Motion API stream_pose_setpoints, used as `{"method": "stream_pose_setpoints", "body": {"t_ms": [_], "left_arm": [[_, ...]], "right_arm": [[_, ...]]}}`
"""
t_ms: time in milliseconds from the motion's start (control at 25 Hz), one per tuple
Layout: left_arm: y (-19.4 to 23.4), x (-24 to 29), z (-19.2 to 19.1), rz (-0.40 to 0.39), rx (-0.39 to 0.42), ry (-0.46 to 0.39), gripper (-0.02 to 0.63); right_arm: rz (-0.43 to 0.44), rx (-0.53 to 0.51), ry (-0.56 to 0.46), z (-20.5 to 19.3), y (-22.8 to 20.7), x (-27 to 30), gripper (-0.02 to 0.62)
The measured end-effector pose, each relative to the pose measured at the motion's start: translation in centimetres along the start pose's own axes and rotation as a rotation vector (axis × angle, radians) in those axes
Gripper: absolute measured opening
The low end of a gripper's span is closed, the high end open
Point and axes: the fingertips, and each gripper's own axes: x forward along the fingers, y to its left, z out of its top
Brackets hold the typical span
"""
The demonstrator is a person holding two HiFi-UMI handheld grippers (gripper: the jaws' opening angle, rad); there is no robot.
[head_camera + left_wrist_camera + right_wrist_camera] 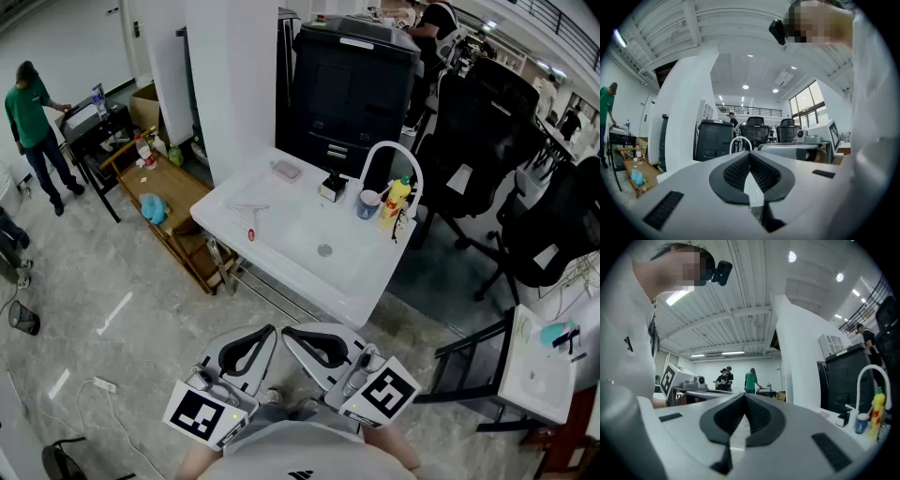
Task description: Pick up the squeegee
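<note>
Both grippers were held low and level, side by side, close to the person's body and well short of the white sink worktop (356,300). Left gripper (273,328): jaws clenched, pads meeting, nothing between them. Right gripper (285,329): likewise clenched and empty. The squeegee (251,233) lay flat on the worktop's left part, left of the basin drain (323,250). It was small and faint, and only its red end showed clearly. At the far right corner were a curved white faucet (392,150), a blue cup (368,203) and a yellow bottle (397,200). A person in green (33,117) stood far left.
</note>
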Motion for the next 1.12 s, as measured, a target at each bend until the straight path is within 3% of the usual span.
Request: {"method": "stream_pose_setpoints", "body": {"t_ms": [560,760,1120], "left_arm": [[0.8,0.7,-0.2,-0.002,-0.004,0.018,0.012],[3.0,0.0,-0.5,0.045,-0.011,0.03,0.012],[8.4,-1.9,-0.7,0.068,-0.017,0.012,0.012]], "right_arm": [[-0.012,0.028,0.002,-0.4,-0.6,0.5,0.009],[0.021,0.105,-0.022,-0.7,-0.6,2.1,0.009],[0.014,0.073,0.005,-1.5,0.0,7.3,0.011]]}}
